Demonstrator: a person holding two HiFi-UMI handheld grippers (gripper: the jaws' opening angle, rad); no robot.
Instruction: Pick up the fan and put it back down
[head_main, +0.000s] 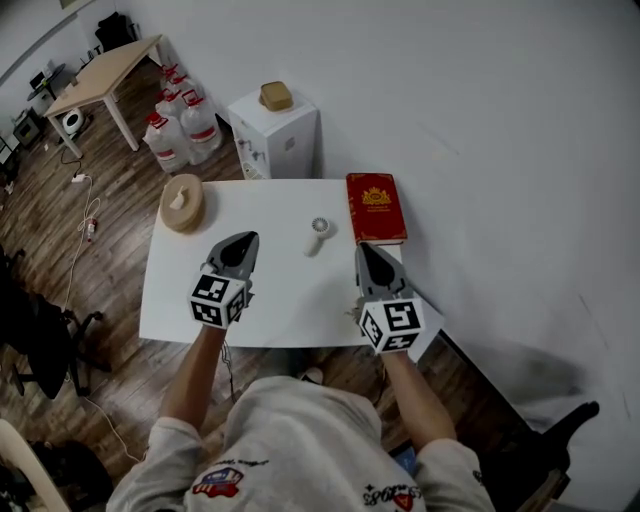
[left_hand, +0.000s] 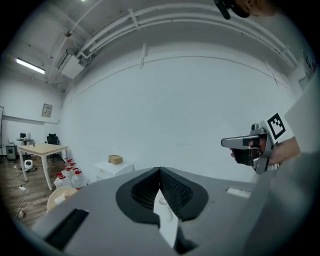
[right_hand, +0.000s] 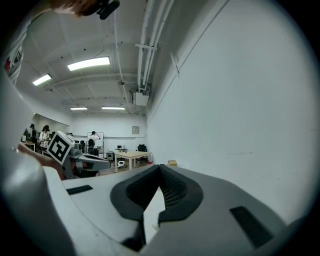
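While the small white fan lies on the white table just left of the red book, both grippers hang above the tabletop, nearer the person than the book. The left gripper, left of the book beyond the fan, has its jaws pressed together on nothing. The right gripper, by the book's near edge, is likewise closed and empty.
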